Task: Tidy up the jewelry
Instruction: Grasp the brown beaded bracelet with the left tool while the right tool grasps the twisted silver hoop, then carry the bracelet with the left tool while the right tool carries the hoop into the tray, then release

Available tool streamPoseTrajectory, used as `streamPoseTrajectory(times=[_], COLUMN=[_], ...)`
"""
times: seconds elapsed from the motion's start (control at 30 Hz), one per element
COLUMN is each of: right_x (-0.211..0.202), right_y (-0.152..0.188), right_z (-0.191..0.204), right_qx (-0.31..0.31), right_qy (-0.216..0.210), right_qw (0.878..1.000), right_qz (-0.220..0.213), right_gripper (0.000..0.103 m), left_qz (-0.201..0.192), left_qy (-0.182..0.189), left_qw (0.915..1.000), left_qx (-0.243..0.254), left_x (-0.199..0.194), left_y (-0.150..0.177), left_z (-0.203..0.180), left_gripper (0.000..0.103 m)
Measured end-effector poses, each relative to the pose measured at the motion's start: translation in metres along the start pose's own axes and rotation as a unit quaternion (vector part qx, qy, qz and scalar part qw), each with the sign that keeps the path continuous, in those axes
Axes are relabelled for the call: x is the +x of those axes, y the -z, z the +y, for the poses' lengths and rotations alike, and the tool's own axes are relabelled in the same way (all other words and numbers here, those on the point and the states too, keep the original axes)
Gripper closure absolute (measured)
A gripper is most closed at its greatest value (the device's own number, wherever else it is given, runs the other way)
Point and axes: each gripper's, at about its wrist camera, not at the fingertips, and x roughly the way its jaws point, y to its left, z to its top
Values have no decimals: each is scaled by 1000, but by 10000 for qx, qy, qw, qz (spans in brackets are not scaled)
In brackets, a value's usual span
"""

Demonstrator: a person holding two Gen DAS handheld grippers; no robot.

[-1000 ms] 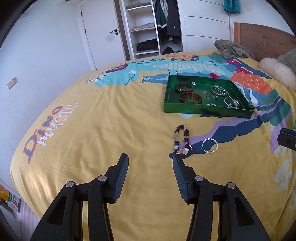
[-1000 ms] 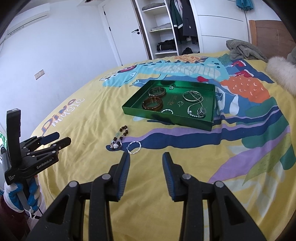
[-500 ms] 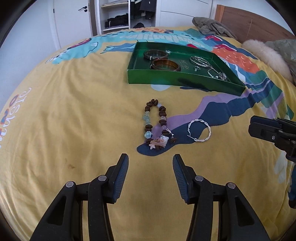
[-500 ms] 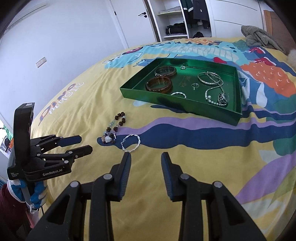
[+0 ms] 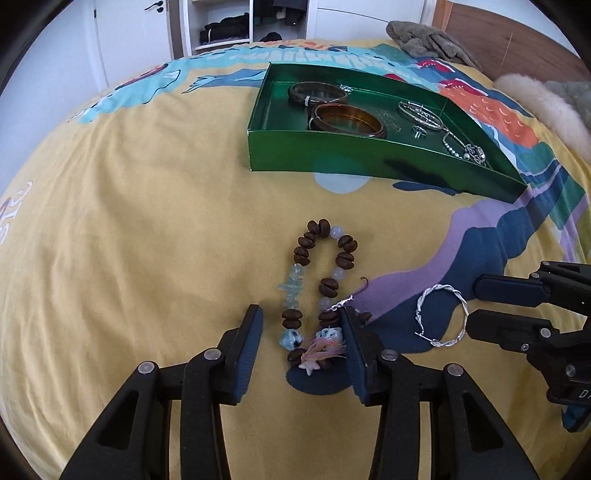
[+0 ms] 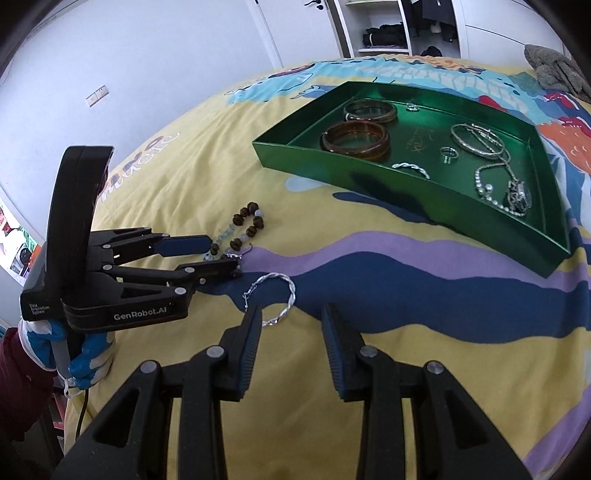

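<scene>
A yellow bed cover (image 5: 147,229) fills the frame, shelves (image 5: 221,26) sit at the top, and the left gripper (image 5: 301,332) closes around the beads (image 5: 321,280) while the right gripper (image 6: 291,334) stays apart.

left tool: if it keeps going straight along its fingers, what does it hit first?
Most likely the beaded bracelet: the left tool points down at its tasselled near end, which lies between the closing jaws. Whether the fingertips meet the bedspread beside it first is unclear.
</scene>
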Motion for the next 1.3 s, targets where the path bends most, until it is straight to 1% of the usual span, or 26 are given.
streamPoseTrajectory(times=[0.07, 0.13, 0.23, 0.4, 0.43, 0.47, 0.6, 0.77, 0.9, 1.07, 1.3], right_x=[8, 16, 26, 39, 40, 40, 34, 7, -27, -79, -154], right_y=[-3, -6, -9, -11, -11, -11, -9, -1, 6, 10, 0], right_z=[1, 2, 4, 8, 9, 11, 15, 14, 15, 20, 31], right_qx=[-67, -146, -260, -344, -381, -422, -440, -320, -192, -67, -41], right_qy=[-12, 12, 30, 103, 144, 212, 358, 417, 531, 690, 966], right_qw=[10000, 9998, 9994, 9986, 9984, 9981, 9981, 9986, 9981, 9953, 9862], right_qz=[62, 128, 236, 380, 390, 386, 258, 15, -255, -671, -1345], right_gripper=[79, 84, 91, 93, 95, 97, 97, 98, 98, 98, 98], left_qz=[-63, -104, -159, -253, -262, -271, -318, -417, -574, -853, -1355], left_qy=[-35, 23, 128, 2, 1, 4, -32, -134, -163, -151, -35], left_qw=[10000, 9999, 9995, 9996, 9995, 9995, 9992, 9988, 9980, 9961, 9907], left_qx=[-13, -117, -222, -147, -166, -182, -240, -226, -219, -153, -108], left_x=[1, 2, 2, 2, 2, 1, -8, -30, -54, -93, -149], left_y=[0, -1, 0, 1, 1, 1, 1, 6, 10, 10, -10], left_z=[4, 11, 18, 12, 12, 12, 11, 7, 1, -9, -27], left_gripper=[75, 80, 80, 81, 81, 81, 81, 81, 81, 81, 81])
